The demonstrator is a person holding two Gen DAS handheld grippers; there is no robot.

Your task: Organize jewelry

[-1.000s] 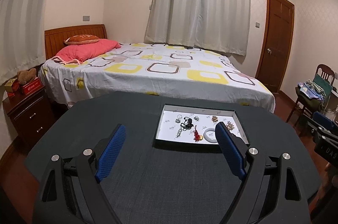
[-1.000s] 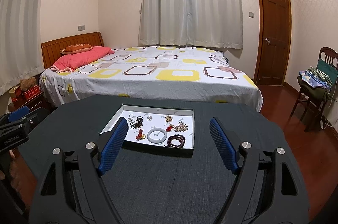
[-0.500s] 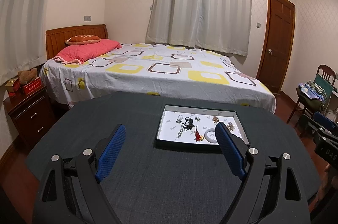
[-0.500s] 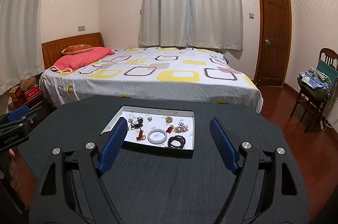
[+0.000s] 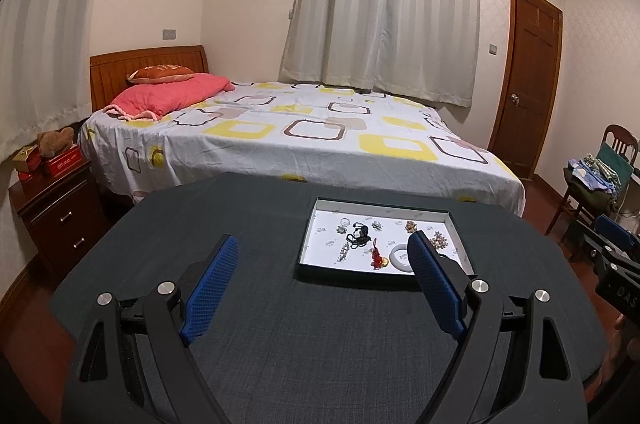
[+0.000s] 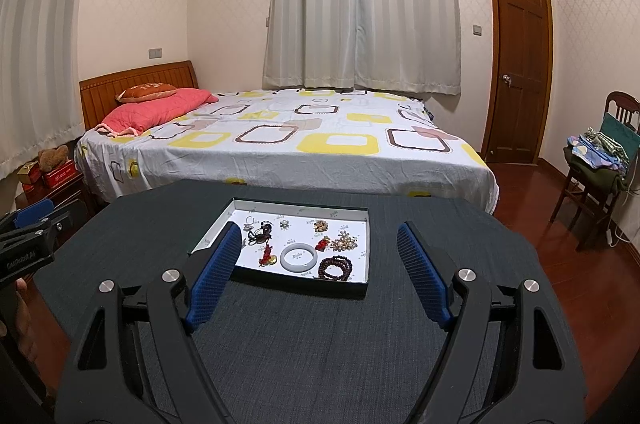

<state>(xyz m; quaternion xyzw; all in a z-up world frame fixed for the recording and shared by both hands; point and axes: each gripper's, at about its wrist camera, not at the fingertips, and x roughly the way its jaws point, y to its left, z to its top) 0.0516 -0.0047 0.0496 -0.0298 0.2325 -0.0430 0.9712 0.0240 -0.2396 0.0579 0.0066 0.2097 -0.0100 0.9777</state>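
The jewelry lies spread in a shallow white-lined tray [image 6: 362, 248] at mid-frame on the dark bench [image 6: 320, 344]. Both the left gripper [image 5: 320, 278] and the right gripper [image 6: 320, 270] hover short of it, fingers wide apart and holding nothing, probably for a clear view.

Tray on the table, bed behind it

From my right gripper [image 6: 320, 244] the tray [image 6: 298, 211] sits on the table [image 6: 320, 344] at 12 o'clock. In it, the bangle [image 6: 299, 256] lies at the centre, the bead bracelet [image 6: 336, 268] at its 4 o'clock, the tasselled charm [image 6: 267, 256] at its 9 o'clock. The bed [image 6: 280, 143] stands behind the table, the chair [image 6: 596, 175] at 2 o'clock, the nightstand [image 5: 56, 207] at 10 o'clock.
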